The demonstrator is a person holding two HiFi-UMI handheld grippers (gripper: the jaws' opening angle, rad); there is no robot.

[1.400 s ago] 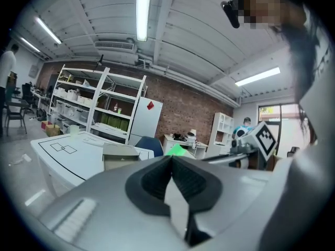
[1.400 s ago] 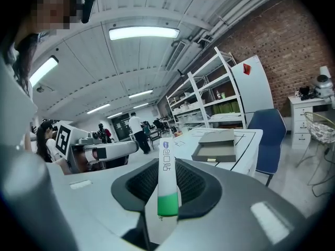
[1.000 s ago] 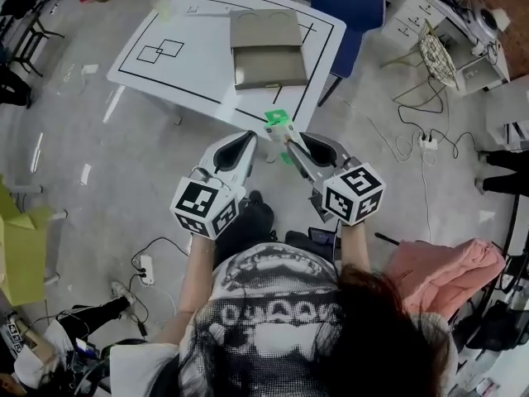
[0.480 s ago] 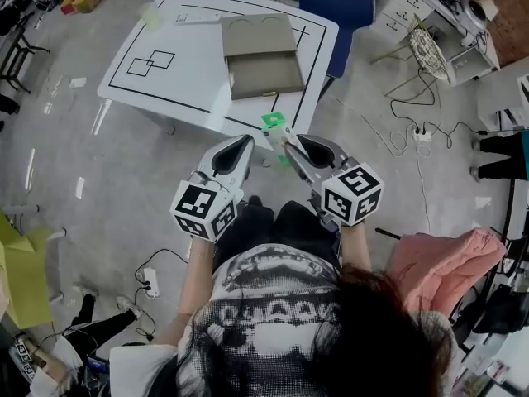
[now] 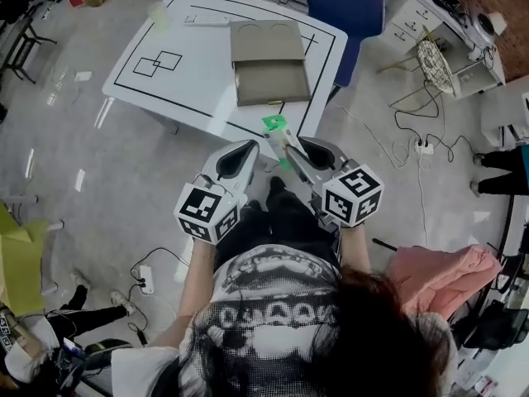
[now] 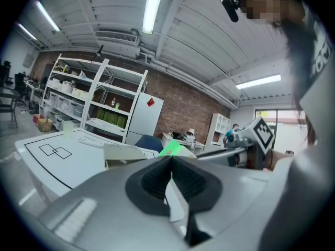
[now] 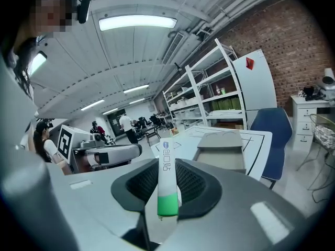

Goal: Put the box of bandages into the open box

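The box of bandages (image 5: 276, 127), narrow and white with a green end, sticks out past my right gripper (image 5: 286, 141), which is shut on it; in the right gripper view the bandage box (image 7: 166, 179) stands between the dark pads. My left gripper (image 5: 250, 145) hangs just to its left, jaws together with nothing in them; in the left gripper view my left gripper (image 6: 170, 159) shows its pads meeting. The open box (image 5: 269, 60), tan cardboard with its lid folded back, lies on the white table (image 5: 173, 89) ahead. Both grippers hover over the floor just short of the table's near edge.
Black lines and squares are marked on the table top. A blue chair (image 5: 347, 11) stands behind the table's right corner. Cables and a power strip (image 5: 423, 145) lie on the floor at right, a pink cloth (image 5: 438, 271) lower right. Shelves (image 6: 89, 103) line the far wall.
Both grippers have edged forward toward the table together, the bandage box still in the right one. The person's legs have stepped beneath them.
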